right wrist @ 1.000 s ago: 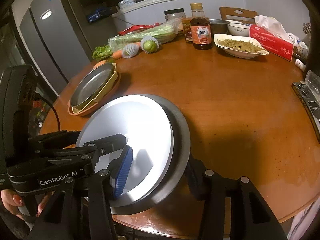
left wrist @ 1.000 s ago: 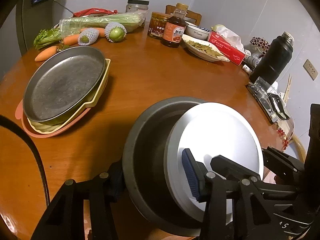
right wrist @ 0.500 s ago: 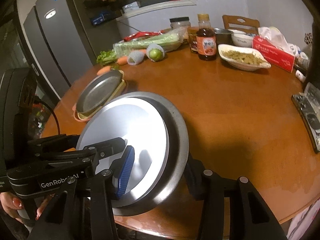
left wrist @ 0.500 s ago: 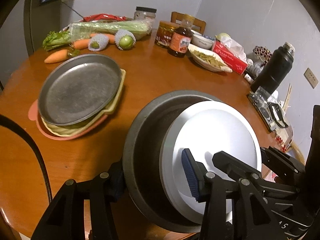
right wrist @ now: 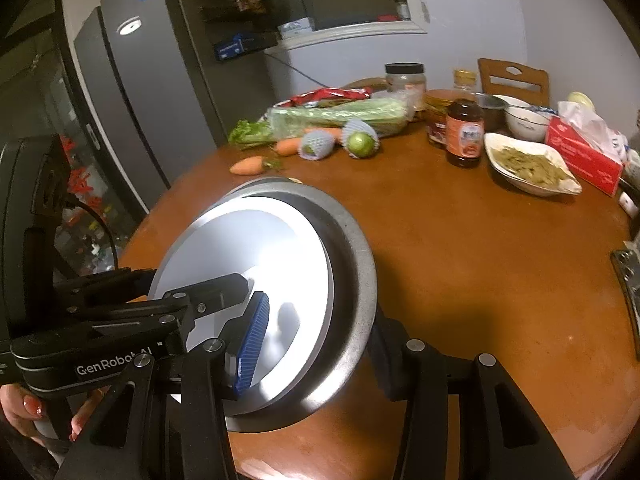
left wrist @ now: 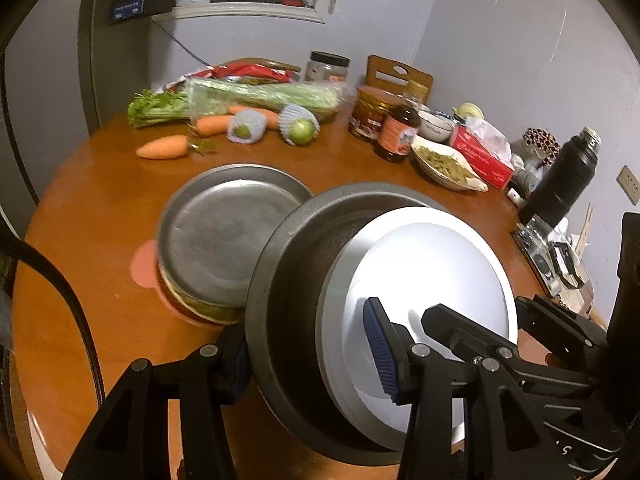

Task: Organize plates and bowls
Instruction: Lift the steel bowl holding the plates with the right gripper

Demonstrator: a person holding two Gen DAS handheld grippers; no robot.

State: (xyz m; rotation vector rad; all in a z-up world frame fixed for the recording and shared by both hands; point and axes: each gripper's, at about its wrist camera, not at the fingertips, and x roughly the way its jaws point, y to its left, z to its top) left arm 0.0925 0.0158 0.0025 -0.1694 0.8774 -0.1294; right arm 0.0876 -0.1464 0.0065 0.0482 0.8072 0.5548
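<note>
Two grippers, left wrist view: left gripper [left wrist: 312, 356] pinched the near rim of the grey pan [left wrist: 288, 280]; white plate [left wrist: 432, 280] nested inside; both tilted above the table [left wrist: 100, 208], apparently bound for the metal tray stack [left wrist: 224, 236]
Right wrist view: right gripper [right wrist: 316, 340] clamped the opposite rim, sharing the load

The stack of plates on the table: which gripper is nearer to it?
Left. The left gripper grips the grey pan by the rim right beside the stack; the right gripper holds the pan's opposite rim, farther away.
</note>
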